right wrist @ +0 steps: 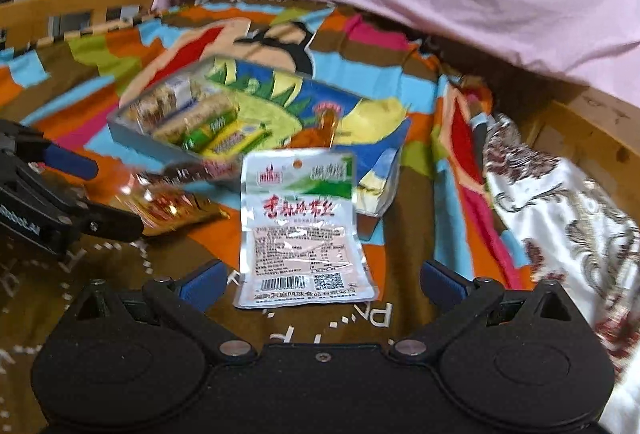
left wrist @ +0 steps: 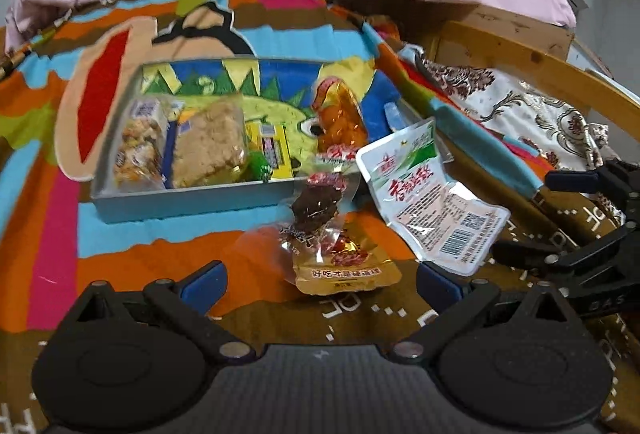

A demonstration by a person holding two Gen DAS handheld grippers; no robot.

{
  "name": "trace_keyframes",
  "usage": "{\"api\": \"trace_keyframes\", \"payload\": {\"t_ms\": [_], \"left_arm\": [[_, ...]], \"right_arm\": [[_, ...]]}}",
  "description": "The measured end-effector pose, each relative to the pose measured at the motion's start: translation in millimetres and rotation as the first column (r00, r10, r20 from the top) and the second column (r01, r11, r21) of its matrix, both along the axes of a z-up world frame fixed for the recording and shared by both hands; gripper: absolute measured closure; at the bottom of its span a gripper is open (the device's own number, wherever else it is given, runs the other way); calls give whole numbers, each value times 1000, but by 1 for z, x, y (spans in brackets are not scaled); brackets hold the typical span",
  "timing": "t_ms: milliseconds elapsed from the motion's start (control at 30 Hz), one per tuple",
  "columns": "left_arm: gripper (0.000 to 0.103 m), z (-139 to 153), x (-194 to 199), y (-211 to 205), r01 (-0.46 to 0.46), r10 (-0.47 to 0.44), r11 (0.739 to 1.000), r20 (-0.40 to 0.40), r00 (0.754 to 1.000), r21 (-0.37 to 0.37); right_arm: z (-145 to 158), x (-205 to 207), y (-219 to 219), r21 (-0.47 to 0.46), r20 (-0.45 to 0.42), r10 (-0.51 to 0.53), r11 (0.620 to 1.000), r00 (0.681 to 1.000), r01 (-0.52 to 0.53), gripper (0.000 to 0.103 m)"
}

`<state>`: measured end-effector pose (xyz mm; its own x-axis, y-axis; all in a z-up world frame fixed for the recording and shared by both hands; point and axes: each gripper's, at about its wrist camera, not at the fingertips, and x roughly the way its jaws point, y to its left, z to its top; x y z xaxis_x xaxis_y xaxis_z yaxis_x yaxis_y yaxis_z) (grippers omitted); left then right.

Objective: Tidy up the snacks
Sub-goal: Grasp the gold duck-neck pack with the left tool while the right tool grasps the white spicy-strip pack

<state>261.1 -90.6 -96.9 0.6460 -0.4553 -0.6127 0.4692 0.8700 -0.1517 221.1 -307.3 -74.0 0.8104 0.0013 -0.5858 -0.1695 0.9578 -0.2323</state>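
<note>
Spreading across a bed, the patterned blanket (left wrist: pixel 120 242) carries the grey snack box (left wrist: pixel 192 194), already partly filled with wrapped bars. Just outside its near right corner lie two loose snacks: the white sachet (right wrist: pixel 300 222), flat and label-up, and beside it the gold-and-clear meat packet (left wrist: pixel 332 246). I have my right gripper (right wrist: pixel 320 278) lined up with the sachet, fingers spread wide and empty on either side of its near edge. My left gripper (left wrist: pixel 320 278) hovers behind the meat packet, fingers likewise apart and holding nothing. I judge the sachet pickup is the step in hand: come in low, pinch the sealed bottom edge rather than the slack middle, and lift clear before crossing the box wall.
</note>
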Motion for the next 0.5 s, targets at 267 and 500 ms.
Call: {"api": "trace_keyframes", "payload": {"t_ms": [267, 500], "left_arm": [[1, -10, 25, -8, 31, -34, 998, -62, 997, -53], [2, -21, 35, -13, 12, -13, 1000, -80, 997, -16]], "right_arm": [[-29, 41, 8, 19, -76, 47, 999, 996, -46, 1], [-42, 59, 14, -14, -82, 43, 999, 996, -44, 1]]}}
